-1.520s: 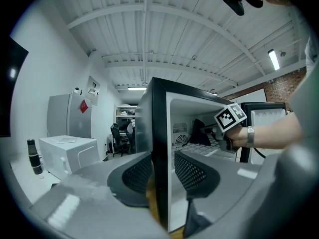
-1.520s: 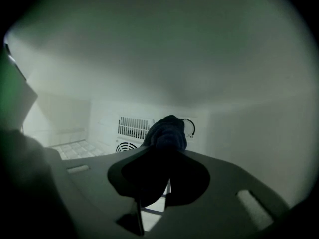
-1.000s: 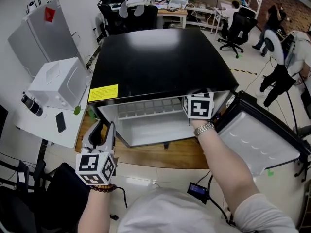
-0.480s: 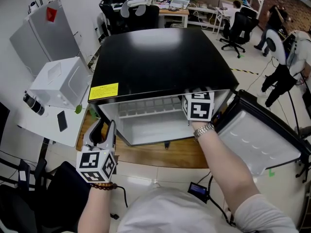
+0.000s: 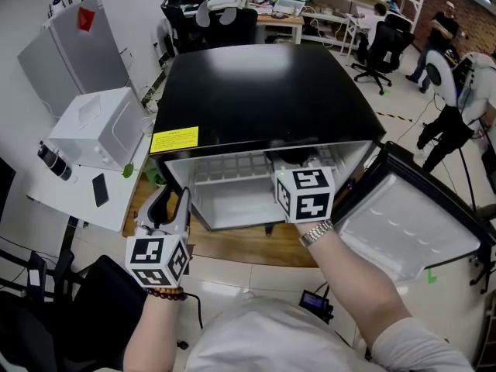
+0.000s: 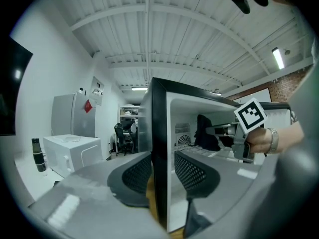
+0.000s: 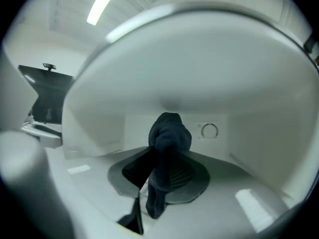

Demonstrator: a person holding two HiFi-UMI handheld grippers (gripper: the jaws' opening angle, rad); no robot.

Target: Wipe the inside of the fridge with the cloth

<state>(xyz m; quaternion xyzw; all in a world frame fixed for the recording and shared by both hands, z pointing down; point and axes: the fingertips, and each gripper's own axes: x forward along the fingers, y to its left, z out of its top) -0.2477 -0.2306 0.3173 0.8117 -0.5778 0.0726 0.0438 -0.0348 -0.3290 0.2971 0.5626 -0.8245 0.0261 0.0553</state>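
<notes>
Left gripper (image 5: 169, 198) at the front left corner of the fridge (image 5: 256, 91), jaws on either side of the left wall's front edge, pads clamped on it. Fridge sits on a wooden board (image 5: 232, 248), black top, white inside. Right gripper (image 7: 164, 172) is inside the fridge, facing the back wall, jaws pinching a dark cloth (image 7: 169, 133) that bunches above the pads and hangs below them. Door (image 5: 403, 231) stands open at right.
</notes>
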